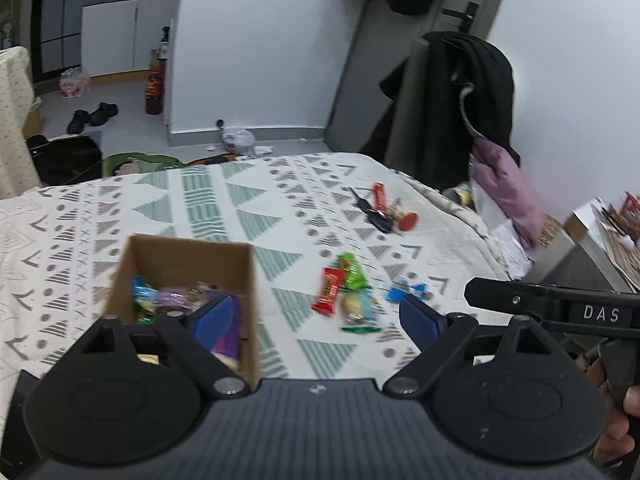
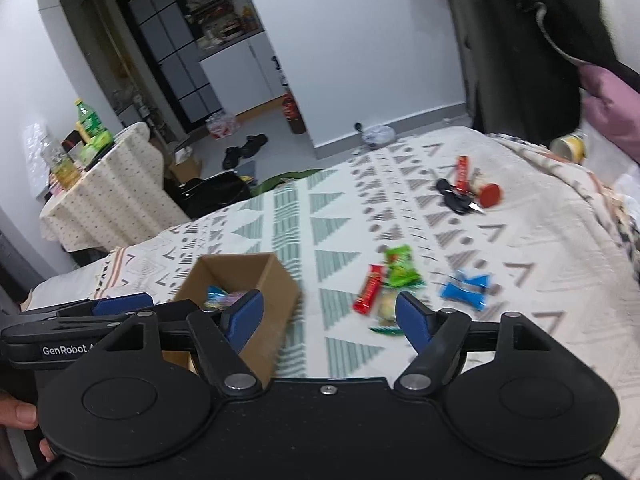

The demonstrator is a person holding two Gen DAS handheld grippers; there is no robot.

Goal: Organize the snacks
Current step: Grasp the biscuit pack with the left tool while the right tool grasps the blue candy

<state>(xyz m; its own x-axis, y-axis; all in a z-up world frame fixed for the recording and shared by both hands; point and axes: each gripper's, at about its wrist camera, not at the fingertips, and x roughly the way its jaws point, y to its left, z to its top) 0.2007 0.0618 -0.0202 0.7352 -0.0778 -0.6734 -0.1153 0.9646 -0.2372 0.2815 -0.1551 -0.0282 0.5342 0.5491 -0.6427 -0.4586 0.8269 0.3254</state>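
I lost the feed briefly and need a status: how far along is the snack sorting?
Partly done. The brown cardboard box already holds several wrapped snacks. Nothing is in hand: the left gripper and right gripper are both open and empty. Left on the patterned bedspread: a red bar, green packet, pale biscuit pack and blue wrapper.

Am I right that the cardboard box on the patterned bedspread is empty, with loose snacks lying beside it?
Not quite: the cardboard box is not empty. The left wrist view shows wrapped snacks already inside it. The rest holds: it sits on the patterned bedspread, with loose snacks lying beside it.
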